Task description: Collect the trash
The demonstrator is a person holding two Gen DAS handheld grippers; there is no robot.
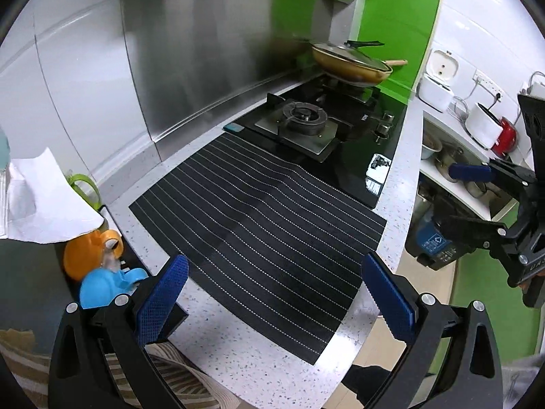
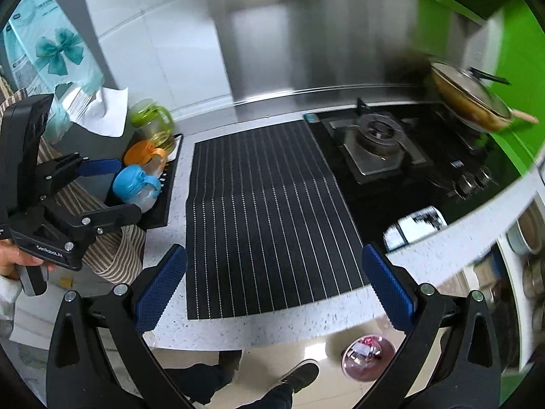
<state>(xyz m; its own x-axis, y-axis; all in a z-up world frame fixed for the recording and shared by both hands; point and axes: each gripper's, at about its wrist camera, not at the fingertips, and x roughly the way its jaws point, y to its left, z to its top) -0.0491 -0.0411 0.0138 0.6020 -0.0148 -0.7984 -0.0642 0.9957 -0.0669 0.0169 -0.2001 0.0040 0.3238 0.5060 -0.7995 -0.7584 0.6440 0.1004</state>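
Observation:
My left gripper (image 1: 274, 293) is open and empty above the front of a black striped mat (image 1: 259, 225) on the speckled counter (image 1: 218, 344). My right gripper (image 2: 274, 289) is open and empty over the same mat's front edge (image 2: 265, 214). Each gripper shows in the other's view: the right one at the right edge (image 1: 477, 197), the left one at the left edge (image 2: 102, 187); both open. A bin with a purple liner (image 2: 368, 358) holding scraps stands on the floor below the counter. No loose trash shows on the mat.
Orange (image 2: 144, 151), blue (image 2: 134, 182) and green (image 2: 155, 122) lidded cups sit on a black tray (image 2: 163, 214) left of the mat. A white tissue (image 1: 44, 201) sticks up behind them. A gas hob (image 1: 306, 122) with a lidded pan (image 1: 354, 63) lies beyond. White appliances (image 1: 439, 85) stand far right.

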